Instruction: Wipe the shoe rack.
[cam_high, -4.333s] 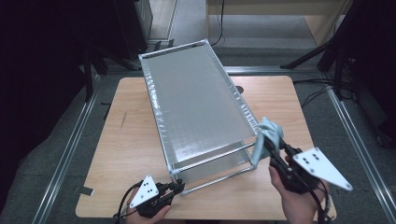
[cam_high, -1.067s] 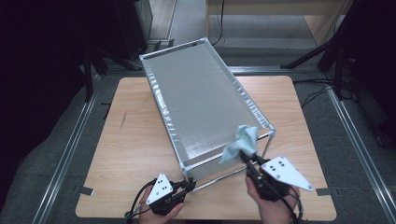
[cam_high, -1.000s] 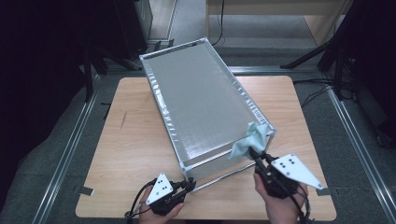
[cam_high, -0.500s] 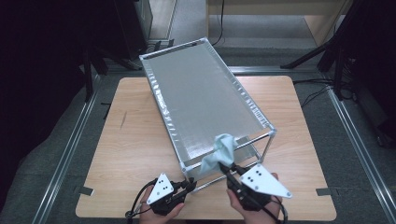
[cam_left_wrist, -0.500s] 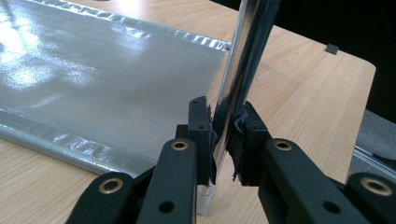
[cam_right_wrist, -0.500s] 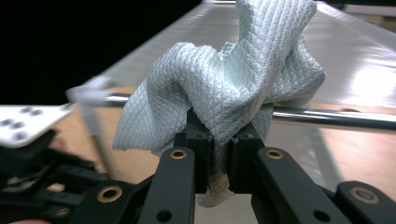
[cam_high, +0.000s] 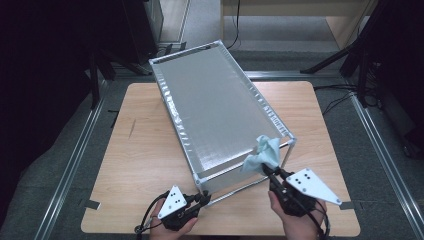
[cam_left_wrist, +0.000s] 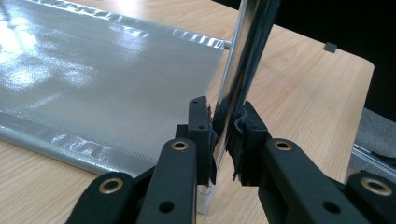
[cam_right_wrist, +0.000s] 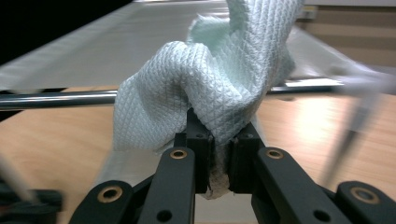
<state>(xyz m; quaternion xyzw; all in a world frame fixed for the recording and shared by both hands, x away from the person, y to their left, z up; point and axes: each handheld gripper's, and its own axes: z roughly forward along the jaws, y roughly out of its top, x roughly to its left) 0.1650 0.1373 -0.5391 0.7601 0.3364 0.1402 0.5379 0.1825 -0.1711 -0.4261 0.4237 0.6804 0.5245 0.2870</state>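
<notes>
Cloth (cam_high: 263, 155) moved rightward, bunched upright above frame (cam_high: 250, 186).

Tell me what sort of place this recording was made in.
Probably a lab or studio recording bay: a bare wooden table on grey floor, aluminium rails alongside, stand legs and cables behind.

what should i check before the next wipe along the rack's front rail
1. Cloth clamped in the right gripper: ok, jaws shut on a fold of it.
2. Left gripper bracing the rack's corner post: ok, jaws pinch the chrome post near its foot.
3. Cloth touching the front rail: cannot tell; in the high view it overlaps the rail near the right corner.
4. Rack sitting flat on the table: ok, looks level.
5. Right gripper's cable free of the rack: ok, it trails toward the person.
6. Wipe path along the rail free of other things: ok.
</notes>
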